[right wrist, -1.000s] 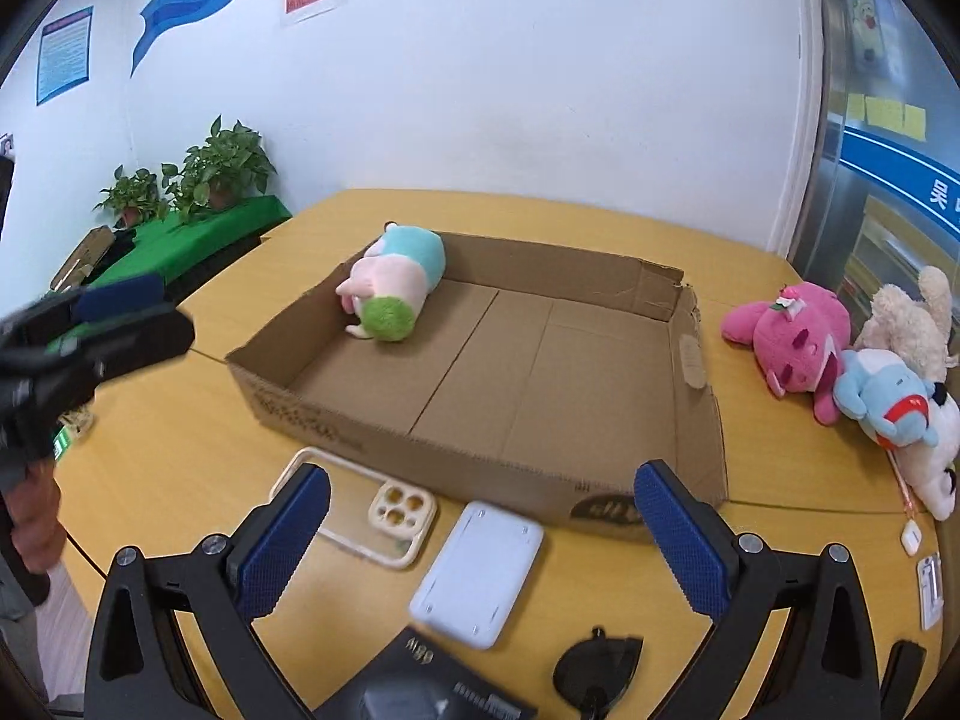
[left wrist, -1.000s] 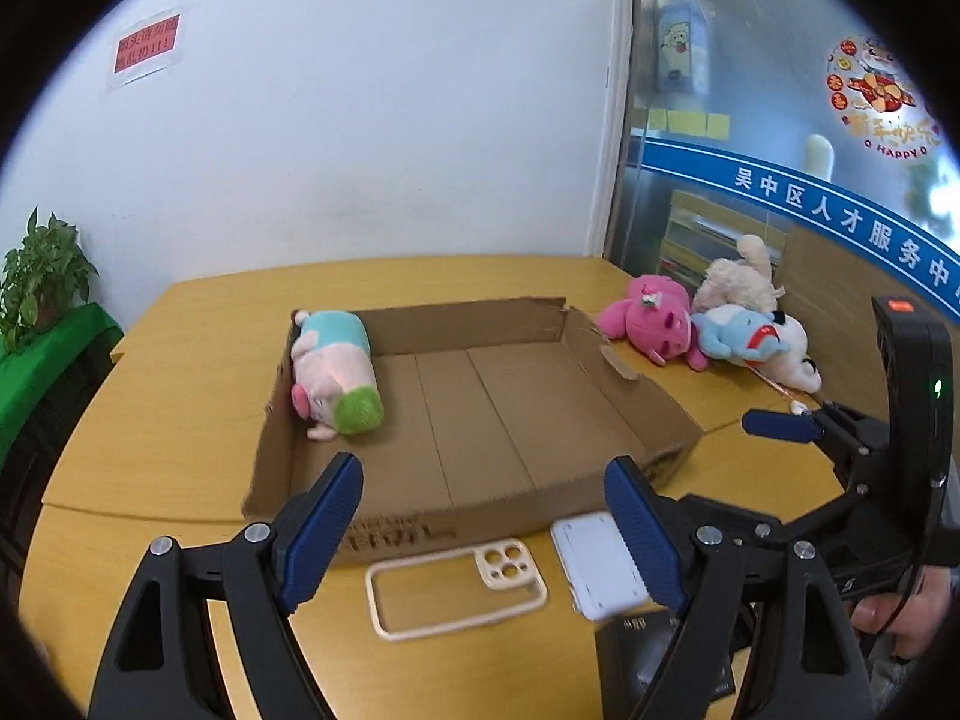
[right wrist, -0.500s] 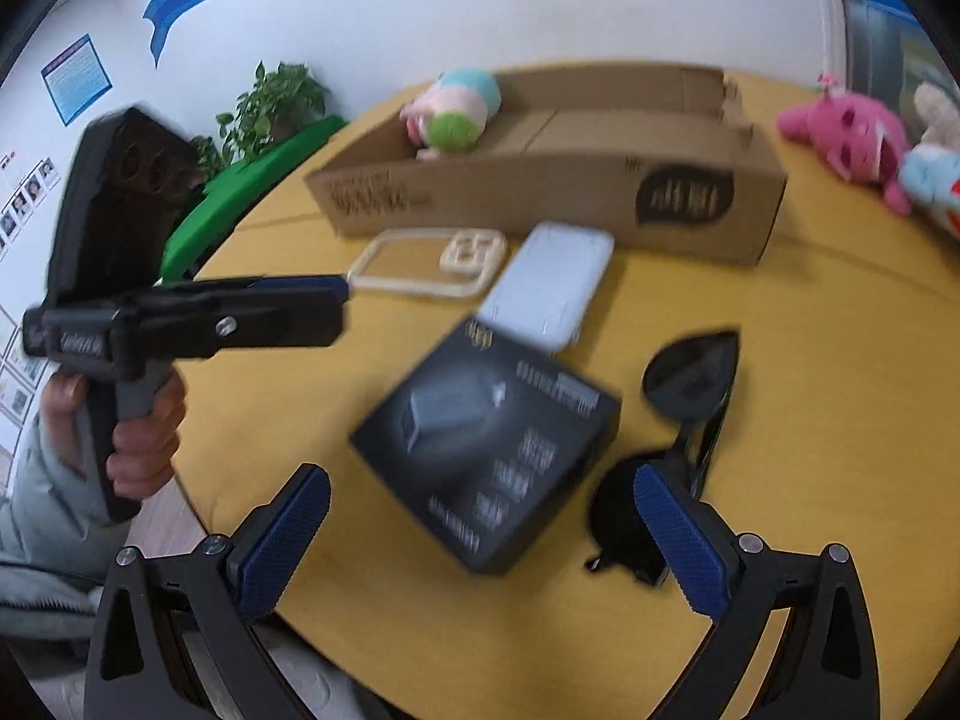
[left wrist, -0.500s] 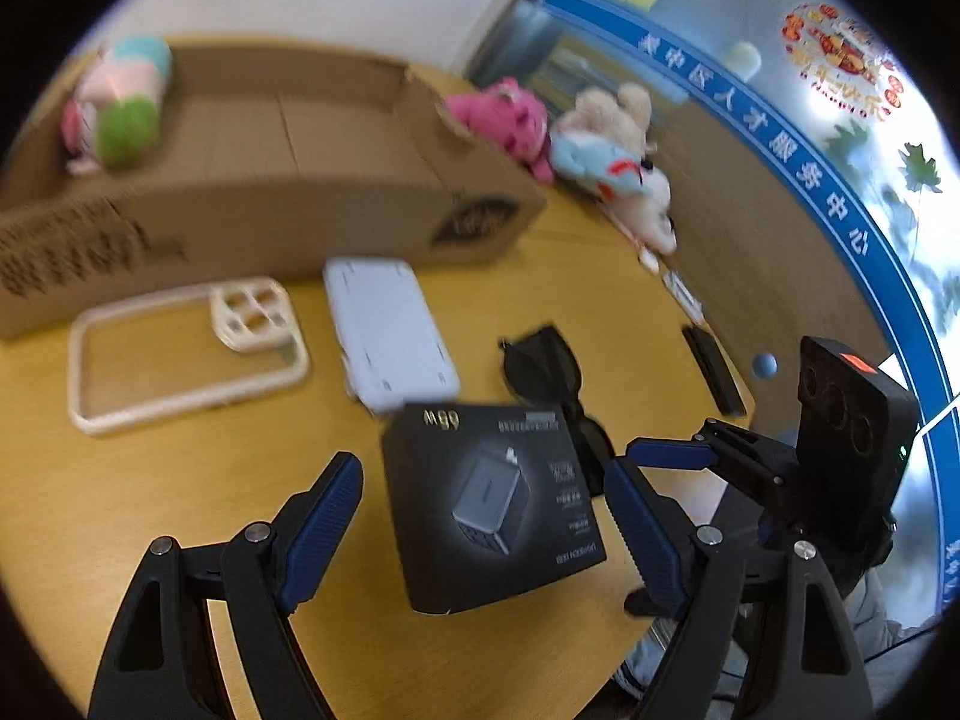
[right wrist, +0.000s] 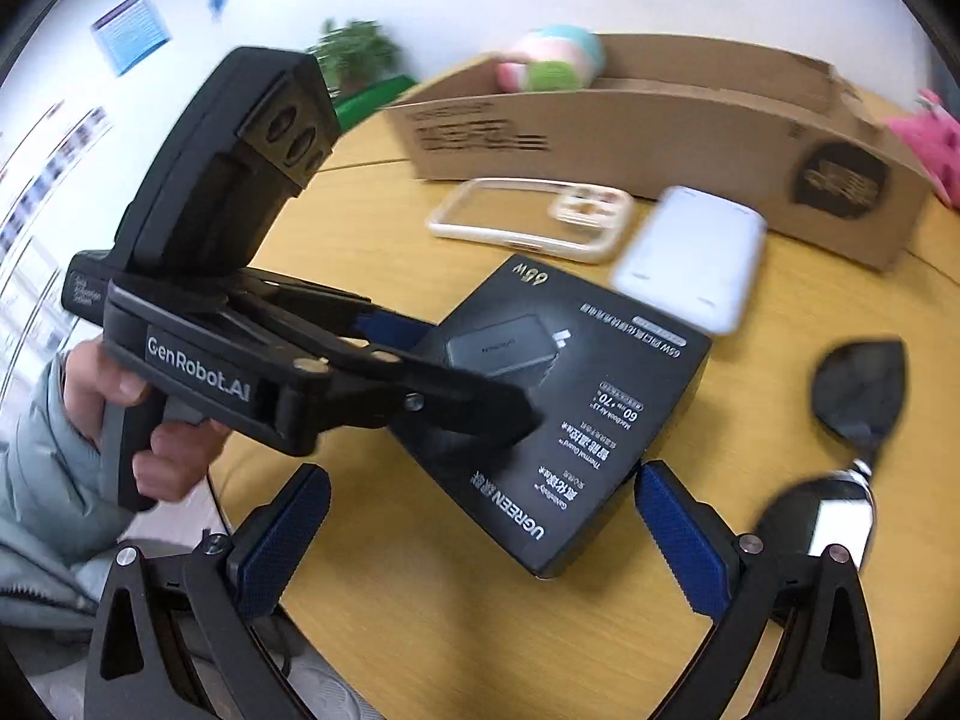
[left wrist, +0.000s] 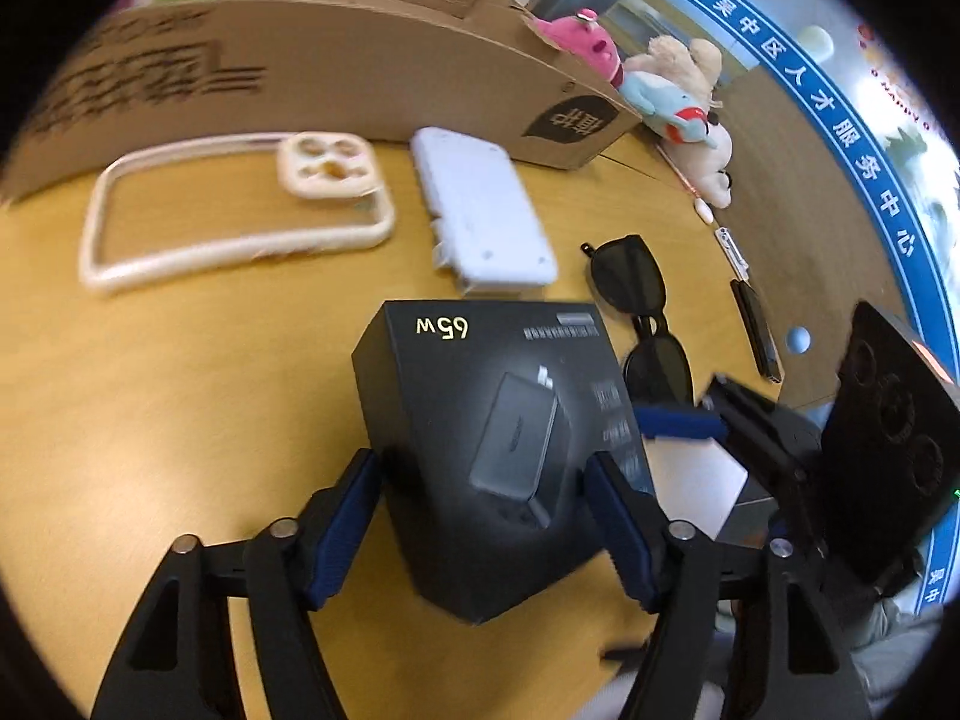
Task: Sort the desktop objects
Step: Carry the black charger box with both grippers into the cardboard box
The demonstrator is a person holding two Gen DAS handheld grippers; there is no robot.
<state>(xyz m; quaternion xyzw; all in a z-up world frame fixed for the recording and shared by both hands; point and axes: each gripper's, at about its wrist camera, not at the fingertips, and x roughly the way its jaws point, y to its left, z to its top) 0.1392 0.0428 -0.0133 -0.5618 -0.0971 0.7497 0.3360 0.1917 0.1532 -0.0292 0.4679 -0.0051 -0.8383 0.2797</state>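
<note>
Wooden table (left wrist: 180, 408), left tool (left wrist: 480, 516) closing around black charger box (left wrist: 498, 420)

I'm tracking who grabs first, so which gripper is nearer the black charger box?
Left. The left gripper straddles the black charger box, jaws closing around it. The right gripper hangs open just short of its near corner.

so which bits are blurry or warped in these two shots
Left wrist view: the phone case and cardboard box smear with motion blur; the black charger box is sharper. Right wrist view: the white power bank and plush toy are streaked. Both views bow straight edges and darken at the corners.
</note>
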